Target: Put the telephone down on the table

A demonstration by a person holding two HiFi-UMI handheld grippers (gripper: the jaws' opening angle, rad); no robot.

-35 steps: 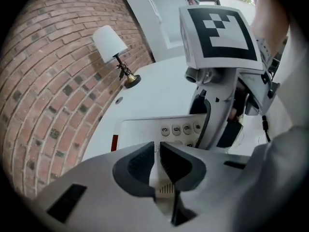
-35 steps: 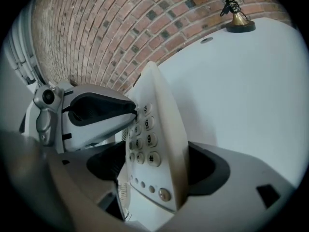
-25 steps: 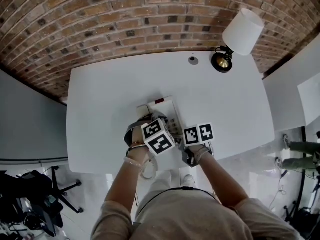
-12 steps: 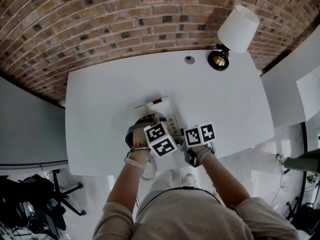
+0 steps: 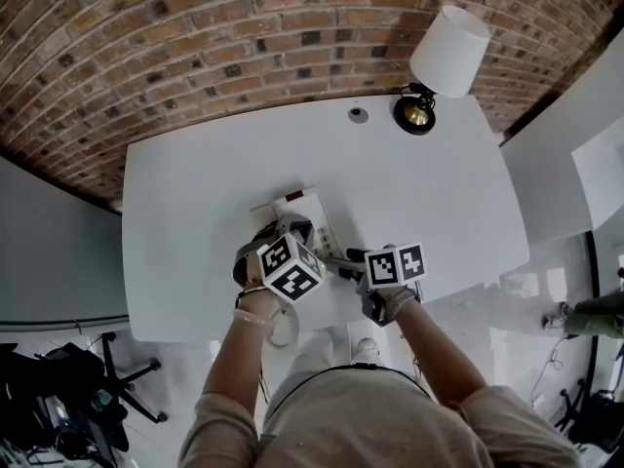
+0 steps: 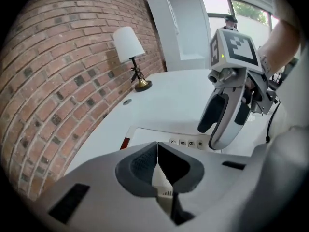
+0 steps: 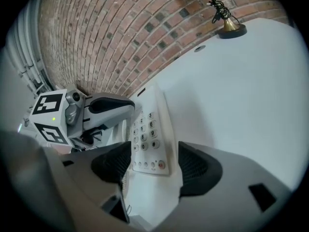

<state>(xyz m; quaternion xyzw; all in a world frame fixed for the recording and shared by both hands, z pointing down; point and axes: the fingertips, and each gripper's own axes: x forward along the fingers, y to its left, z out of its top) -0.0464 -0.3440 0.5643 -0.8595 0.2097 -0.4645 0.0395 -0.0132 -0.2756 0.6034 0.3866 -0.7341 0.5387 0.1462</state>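
The white telephone [image 5: 310, 214] lies flat on the white table [image 5: 195, 193], its keypad [image 7: 145, 132] facing up. My right gripper [image 7: 154, 166] straddles the phone's near end, one pad on each side. Its jaws are closing, with a gap still showing at the left pad. In the head view the right gripper [image 5: 343, 261] points left at the phone's near right side. My left gripper [image 6: 157, 161] is shut and hovers over the phone's left part, also seen as the left gripper [image 5: 289, 238] in the head view. A coiled cord [image 5: 283, 328] hangs over the table's near edge.
A table lamp [image 5: 441, 55] with a white shade and brass base stands at the far right of the table. A small round grommet [image 5: 358, 115] sits near the far edge. A brick wall [image 5: 244, 37] runs behind, and an office chair [image 5: 58, 388] stands on the floor at the left.
The right gripper has shifted slightly right relative to the phone, its jaws now pointing sideways at the phone's near end. The left gripper has kept its place over the phone.
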